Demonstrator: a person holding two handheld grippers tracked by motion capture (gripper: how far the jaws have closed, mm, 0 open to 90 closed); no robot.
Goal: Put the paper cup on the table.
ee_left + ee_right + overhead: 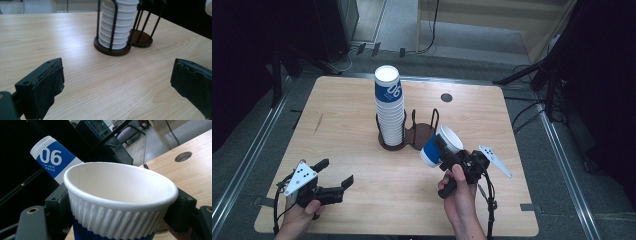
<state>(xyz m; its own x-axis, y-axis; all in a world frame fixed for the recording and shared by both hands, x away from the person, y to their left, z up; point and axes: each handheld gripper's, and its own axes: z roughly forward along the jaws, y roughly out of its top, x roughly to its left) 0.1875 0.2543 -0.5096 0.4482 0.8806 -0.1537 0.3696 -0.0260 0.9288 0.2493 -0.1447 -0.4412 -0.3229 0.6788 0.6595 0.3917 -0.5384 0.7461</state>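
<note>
Right gripper (446, 151) sits above the desk's near right part, its jaws clamped on the ribbed wall of a single blue-and-white paper cup (440, 146), which lies tilted with its open mouth facing up and away from the person. In the right gripper view the same cup (120, 205) is pinched from both sides, one black pad (58, 201) pressed against its corrugated white band.

Just beyond it, near the middle of the desk (362, 165), stands a dark two-ring wire cup holder (412, 135). Its left ring carries a tall stack of matching blue-and-white paper cups (390, 107), nested upside down; its right ring is empty, the brown base bare.

Over by the near left corner, the left gripper (334, 174) hovers low with its jaws wide apart, holding nothing; its own view looks across bare wood toward the stack (117, 25).

By my reckoning, one cup is already off the stack and in hand, and setting it down, likely in the empty ring, remains, with many cups left to move.
</note>
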